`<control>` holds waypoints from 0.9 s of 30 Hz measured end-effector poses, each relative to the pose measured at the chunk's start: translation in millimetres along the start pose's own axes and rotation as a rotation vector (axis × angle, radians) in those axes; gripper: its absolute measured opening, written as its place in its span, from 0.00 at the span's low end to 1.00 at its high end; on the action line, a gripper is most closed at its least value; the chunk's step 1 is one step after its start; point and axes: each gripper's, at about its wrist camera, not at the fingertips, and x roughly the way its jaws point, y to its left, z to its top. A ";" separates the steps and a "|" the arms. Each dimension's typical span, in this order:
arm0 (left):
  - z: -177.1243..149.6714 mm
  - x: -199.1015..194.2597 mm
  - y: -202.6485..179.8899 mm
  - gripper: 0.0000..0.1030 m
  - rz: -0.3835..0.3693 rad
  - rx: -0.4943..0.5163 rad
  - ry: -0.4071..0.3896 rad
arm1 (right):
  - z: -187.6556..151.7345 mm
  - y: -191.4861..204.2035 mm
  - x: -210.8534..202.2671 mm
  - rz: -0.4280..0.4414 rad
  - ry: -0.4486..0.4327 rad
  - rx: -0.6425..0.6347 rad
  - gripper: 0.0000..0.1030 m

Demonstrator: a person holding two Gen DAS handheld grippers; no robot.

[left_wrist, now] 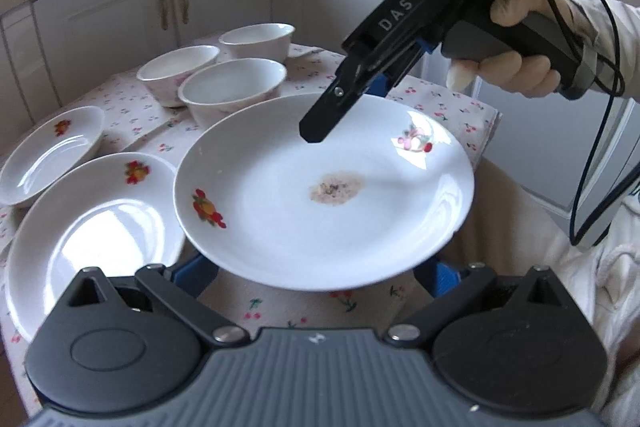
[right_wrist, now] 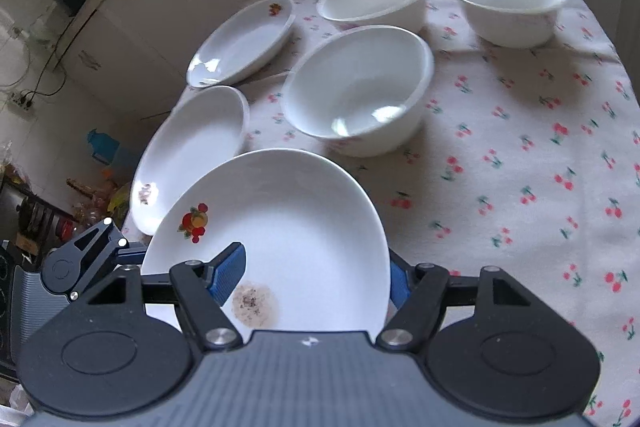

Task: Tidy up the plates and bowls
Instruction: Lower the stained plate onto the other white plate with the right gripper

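Here stained plate lifted off tablecloth, three bowls behind.

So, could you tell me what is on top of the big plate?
A brownish speckled stain sits on the big plate, with fruit prints on its rim; the right gripper covers part of it.

Open cloth: we see bare tablecloth right of the bowls, wide enough for a gripper to pass.
Bowls: three bowls cluster at the far middle; the nearest two touch, leaving no gap we could use.
Left side: two plates lie close together, filling that edge.
Near middle: the stained plate blocks the centre, overlapping the nearer left plate.
Above it: the right gripper hangs over the stained plate's far rim.
Far edge: cabinet doors stand behind the table.
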 end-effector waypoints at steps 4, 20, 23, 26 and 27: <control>-2.2 -18.0 10.3 0.99 0.037 -0.013 -0.006 | 12.1 22.2 3.4 0.015 0.001 -0.048 0.74; -21.5 -47.3 91.9 0.99 0.159 -0.065 -0.004 | 78.4 102.0 59.2 0.058 0.003 -0.206 0.74; -24.8 -45.2 109.4 0.99 0.147 -0.067 0.006 | 87.3 109.6 73.1 0.042 0.012 -0.217 0.74; -26.5 -40.1 124.0 0.99 0.136 -0.056 0.023 | 95.3 113.8 84.6 0.031 0.021 -0.217 0.74; -26.8 -38.4 127.8 0.99 0.129 -0.055 0.023 | 96.8 114.2 87.7 0.028 0.022 -0.215 0.74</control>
